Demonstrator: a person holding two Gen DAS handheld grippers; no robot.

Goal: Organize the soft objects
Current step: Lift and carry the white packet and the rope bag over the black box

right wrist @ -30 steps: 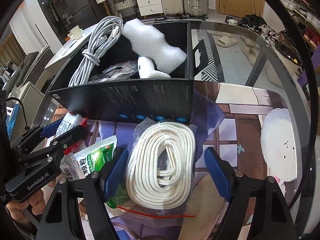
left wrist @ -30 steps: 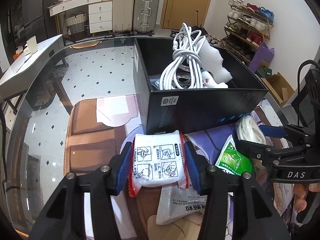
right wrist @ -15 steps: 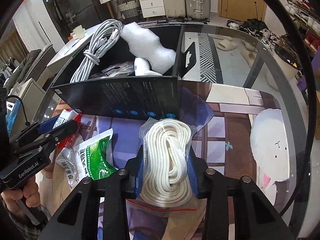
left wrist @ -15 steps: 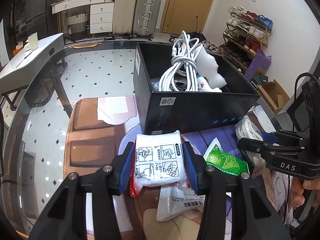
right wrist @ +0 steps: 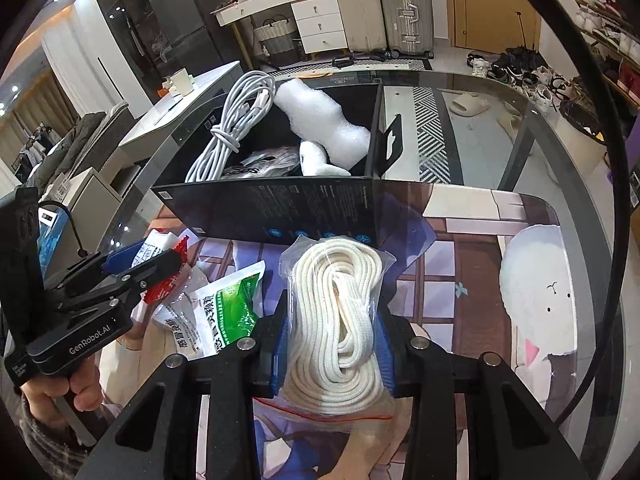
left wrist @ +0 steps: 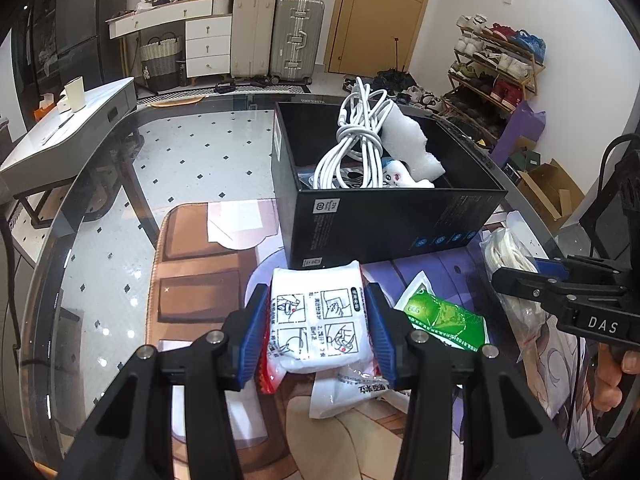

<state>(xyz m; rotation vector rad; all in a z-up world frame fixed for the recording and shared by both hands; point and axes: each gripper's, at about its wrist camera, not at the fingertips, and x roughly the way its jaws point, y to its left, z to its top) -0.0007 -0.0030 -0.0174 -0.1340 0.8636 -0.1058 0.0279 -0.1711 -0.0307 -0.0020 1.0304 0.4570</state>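
Both grippers loaded, black box (left wrist: 384, 216) at 12 o'clock.
L gripper (left wrist: 316, 330) clamps soft white pack (left wrist: 318, 320) mid-body; R gripper (right wrist: 332, 346) pinches bagged rope (right wrist: 334, 312): light, squashy, slippery film.

Left gripper (left wrist: 316, 330) — blue pads closed on a white packet (left wrist: 316, 320), fingers pointing toward 12 o'clock. Right gripper (right wrist: 332, 344) — pads pressed against a bagged rope coil (right wrist: 336, 320); a hand (right wrist: 60, 392) grips the left handle at 8 o'clock.
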